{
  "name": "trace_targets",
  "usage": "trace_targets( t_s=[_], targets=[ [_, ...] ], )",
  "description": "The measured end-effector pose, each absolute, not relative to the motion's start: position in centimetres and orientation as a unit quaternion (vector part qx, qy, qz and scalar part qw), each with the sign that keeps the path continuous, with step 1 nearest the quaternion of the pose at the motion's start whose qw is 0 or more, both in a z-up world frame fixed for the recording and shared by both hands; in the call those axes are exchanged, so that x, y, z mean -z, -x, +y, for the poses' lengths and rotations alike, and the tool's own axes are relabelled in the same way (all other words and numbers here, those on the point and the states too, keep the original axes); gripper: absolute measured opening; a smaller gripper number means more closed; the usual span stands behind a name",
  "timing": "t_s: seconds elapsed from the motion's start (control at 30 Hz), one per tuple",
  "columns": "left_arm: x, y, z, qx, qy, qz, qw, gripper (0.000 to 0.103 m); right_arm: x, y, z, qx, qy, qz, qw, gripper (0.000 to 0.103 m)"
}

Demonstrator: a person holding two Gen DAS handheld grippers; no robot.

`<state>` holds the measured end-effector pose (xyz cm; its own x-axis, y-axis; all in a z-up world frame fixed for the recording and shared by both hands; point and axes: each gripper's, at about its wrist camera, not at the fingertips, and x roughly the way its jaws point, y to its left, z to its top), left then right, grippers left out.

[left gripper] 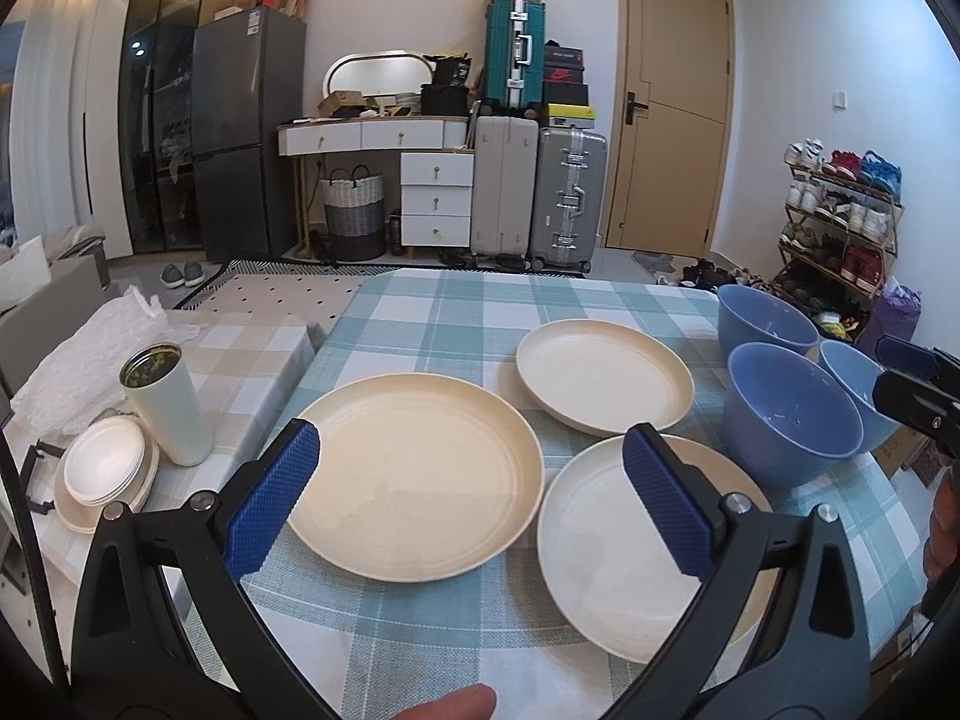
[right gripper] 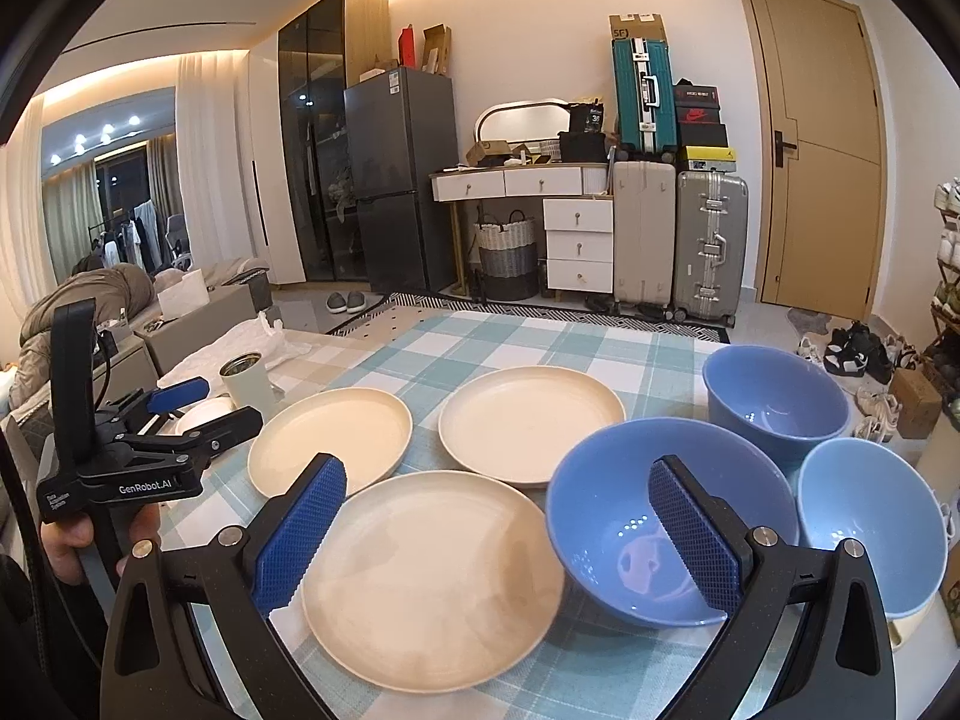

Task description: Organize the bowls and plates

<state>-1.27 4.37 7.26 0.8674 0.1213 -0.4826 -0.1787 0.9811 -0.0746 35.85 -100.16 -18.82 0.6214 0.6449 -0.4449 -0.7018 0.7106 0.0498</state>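
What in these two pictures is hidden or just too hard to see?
- Lightest blue bowl: left wrist view, mostly behind the nearer bowl and the right gripper.
- White tumbler: right wrist view, contents too small.
- Small white dishes: right wrist view, mostly hidden by the left gripper.

Left gripper (left gripper: 471, 450) — black plastic frame, blue cross-hatched pads (left gripper: 273, 501), silver pivot screws; white "GenRobot.AI" lettering showed in the right wrist view. Right gripper (right gripper: 498, 510) — matched: black arms, blue textured pads (right gripper: 300, 534), silver screws.
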Motion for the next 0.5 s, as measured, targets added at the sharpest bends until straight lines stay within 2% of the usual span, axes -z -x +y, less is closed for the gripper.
trace_targets(
  t_s=[0.5],
  targets=[
    [-8.1, -0.9, 9.8, -0.121, 0.098, 0.286, 0.946, 0.101, 15.0, -37.2, -94.1, -0.390, 0.075, 0.238, 0.886, 0.103]
  ],
)
